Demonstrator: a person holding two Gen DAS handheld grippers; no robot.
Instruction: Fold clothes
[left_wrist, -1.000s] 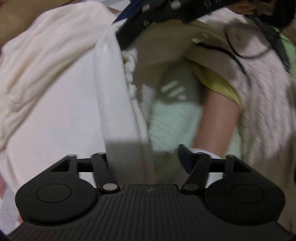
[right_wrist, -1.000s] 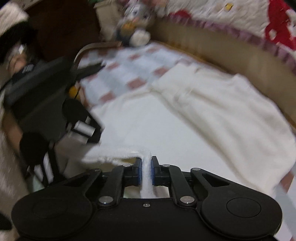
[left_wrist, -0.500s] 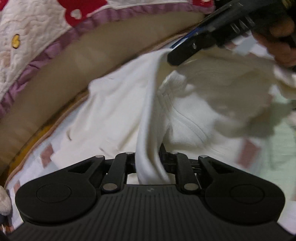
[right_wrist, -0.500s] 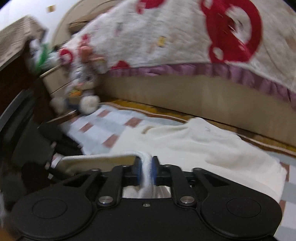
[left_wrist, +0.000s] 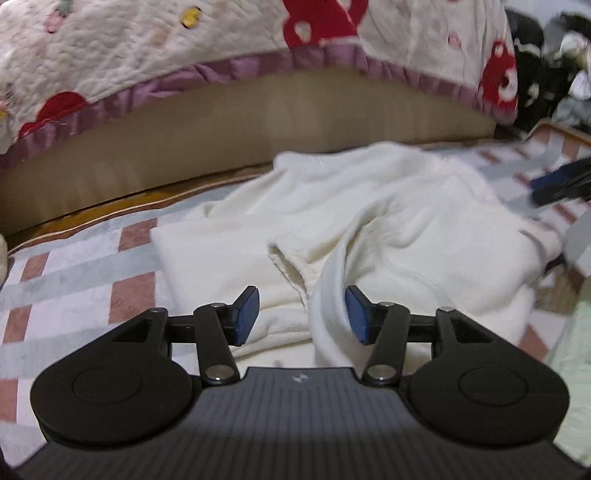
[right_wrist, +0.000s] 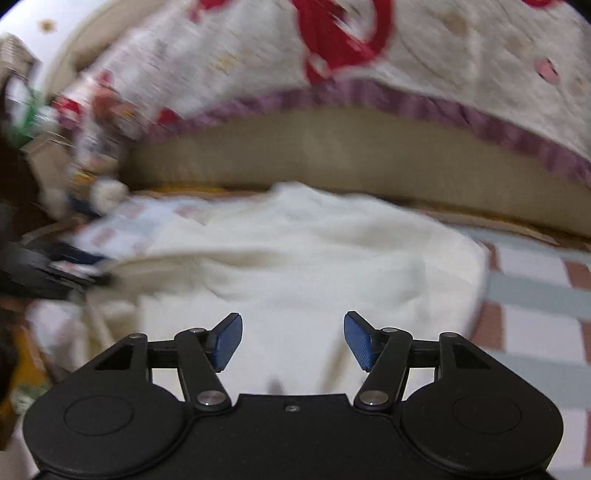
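— Two grippers were in the pictures. How did they stand?

— Both had their jaws apart and still opening. On the left gripper (left_wrist: 302, 314) the blue pads (left_wrist: 246, 314) did not press on anything. A thick fold of the cream garment (left_wrist: 369, 229) rose between them, very near the right-hand pad, but I could not tell if it touched that pad.

— And the right gripper?

— The right gripper (right_wrist: 293, 340) was also spread wide. Under it and between its fingers (right_wrist: 228, 341) lay the same cream garment (right_wrist: 314, 258), flat there, and the pads did not clamp it. This view was blurred, so small details were not clear.

— Where was the garment?

— It lay on a checked cover (left_wrist: 74, 266) with pale grey bands and pink-brown squares. It was crumpled, with one sleeve or edge turned over the body, and it was spread from the middle of the cover toward the right side in the left wrist view. Behind it stood a tan padded wall (left_wrist: 221, 140), and over that hung a white quilt (left_wrist: 147, 48) with red shapes and a purple frill.

— Was one gripper seen from the other?

— Yes. At the right edge of the left wrist view a dark finger with a blue pad (left_wrist: 561, 182) showed above the cover, just beside the garment.
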